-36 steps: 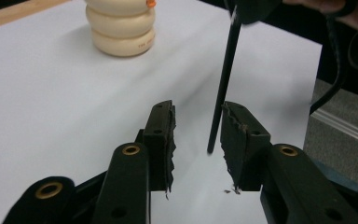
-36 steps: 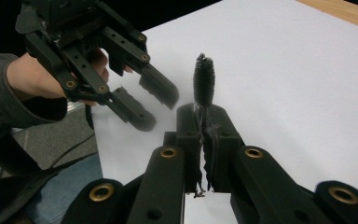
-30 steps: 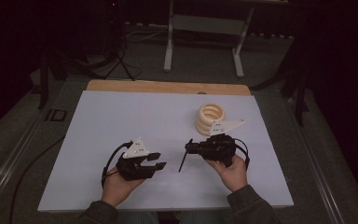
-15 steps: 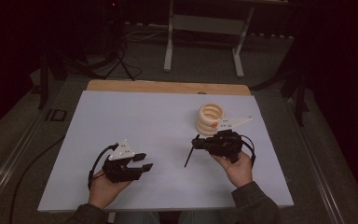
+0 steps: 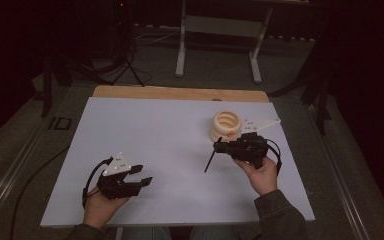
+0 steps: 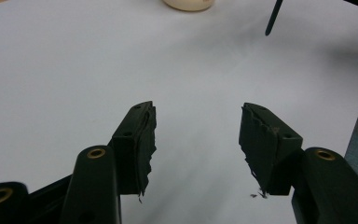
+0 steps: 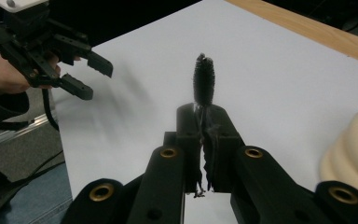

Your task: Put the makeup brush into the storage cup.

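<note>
On the white table (image 5: 170, 130), the left gripper (image 5: 139, 179) lies level near-left, jaws just opening, empty; the right gripper (image 5: 219, 146), near the cream ringed stack (image 5: 227, 125), clamps a thin black brush (image 5: 210, 161) pointing down-left

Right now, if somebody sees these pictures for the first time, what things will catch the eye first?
First comes the thin black brush, clamped in the shut right gripper above the white table. Just behind that gripper stands a cream ribbed holder, on the table's right half. Near the front left edge, the left gripper holds nothing; its jaws have just been opening.
</note>
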Demonstrator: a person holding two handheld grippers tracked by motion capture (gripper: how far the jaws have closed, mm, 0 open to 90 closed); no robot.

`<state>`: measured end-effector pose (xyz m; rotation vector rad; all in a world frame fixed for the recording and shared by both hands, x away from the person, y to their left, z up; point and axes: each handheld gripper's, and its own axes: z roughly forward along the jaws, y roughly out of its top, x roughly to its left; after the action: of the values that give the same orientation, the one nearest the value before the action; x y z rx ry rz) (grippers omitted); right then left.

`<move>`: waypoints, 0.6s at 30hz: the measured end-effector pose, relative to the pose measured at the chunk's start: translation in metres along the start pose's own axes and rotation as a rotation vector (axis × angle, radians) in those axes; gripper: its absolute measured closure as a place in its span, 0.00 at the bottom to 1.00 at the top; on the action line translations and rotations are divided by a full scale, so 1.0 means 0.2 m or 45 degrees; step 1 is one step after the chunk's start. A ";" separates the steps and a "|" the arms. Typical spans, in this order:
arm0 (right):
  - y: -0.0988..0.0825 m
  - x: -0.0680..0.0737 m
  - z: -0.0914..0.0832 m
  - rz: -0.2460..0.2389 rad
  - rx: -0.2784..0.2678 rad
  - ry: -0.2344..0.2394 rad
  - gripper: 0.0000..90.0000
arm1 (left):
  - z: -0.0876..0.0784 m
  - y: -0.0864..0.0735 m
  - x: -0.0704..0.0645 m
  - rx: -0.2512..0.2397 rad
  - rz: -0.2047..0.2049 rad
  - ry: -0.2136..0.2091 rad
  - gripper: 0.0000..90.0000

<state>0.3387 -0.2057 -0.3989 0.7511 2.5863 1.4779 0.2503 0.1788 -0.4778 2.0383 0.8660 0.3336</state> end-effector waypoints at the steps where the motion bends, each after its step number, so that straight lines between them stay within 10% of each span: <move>1: 0.00 0.00 0.00 0.004 -0.001 -0.002 0.95 | 0.00 -0.01 0.01 0.000 -0.005 0.006 0.50; 18: 0.05 -0.11 -0.11 0.043 -0.018 -0.067 0.95 | -0.03 -0.05 0.04 0.014 -0.013 0.050 0.41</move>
<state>0.3555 -0.2280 -0.3833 0.8245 2.5349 1.4635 0.2488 0.1906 -0.4831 2.0424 0.9038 0.3652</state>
